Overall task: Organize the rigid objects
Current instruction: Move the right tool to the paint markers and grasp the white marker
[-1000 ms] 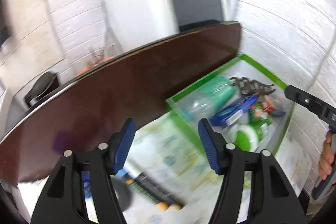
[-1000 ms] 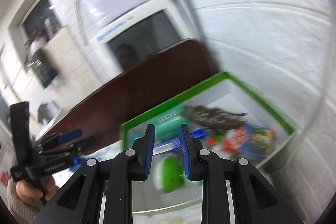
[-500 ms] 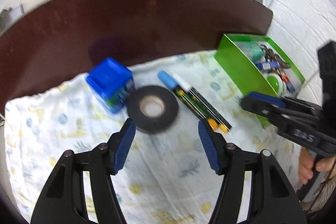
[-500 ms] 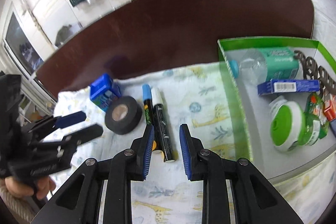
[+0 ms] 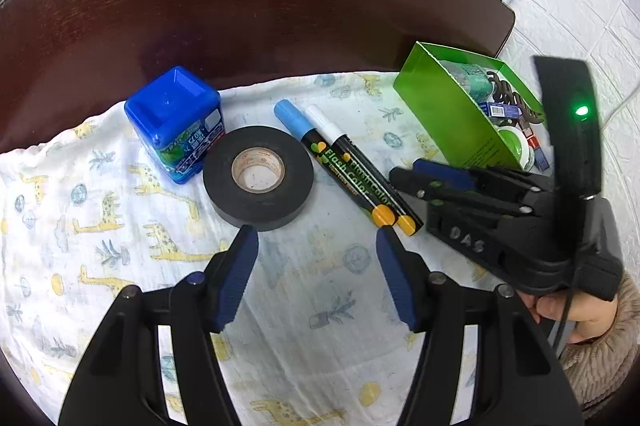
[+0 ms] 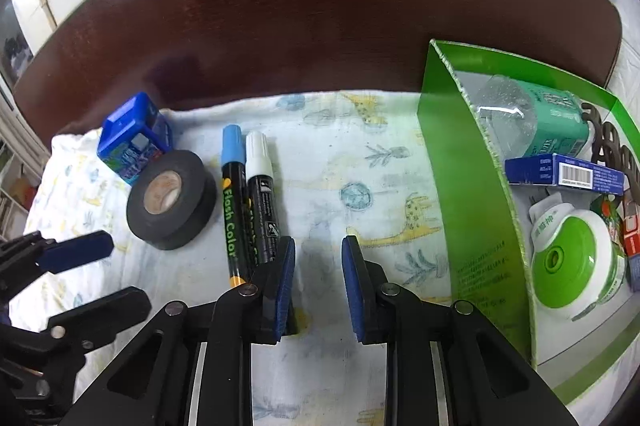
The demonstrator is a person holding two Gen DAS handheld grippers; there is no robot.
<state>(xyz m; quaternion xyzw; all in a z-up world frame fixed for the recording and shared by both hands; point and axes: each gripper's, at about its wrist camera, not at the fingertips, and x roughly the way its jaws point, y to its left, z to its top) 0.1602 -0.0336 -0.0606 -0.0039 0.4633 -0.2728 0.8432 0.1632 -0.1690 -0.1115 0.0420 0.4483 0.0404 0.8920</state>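
Both claws hang empty: left gripper (image 5: 316, 246) spread wide near the tape (image 5: 258, 176), right gripper (image 6: 318, 258) part-open beside 2 markers (image 6: 248, 202). I'd grab 1 marker mid-barrel, then drop it in the green box (image 6: 472, 226).

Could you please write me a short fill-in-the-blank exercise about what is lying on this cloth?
1. The roll of tape lies between the blue box and the two ____.
2. The markers' caps are light blue and ____.
3. The green tray holds a ____ with a green label.
Answers: markers; white; bottle
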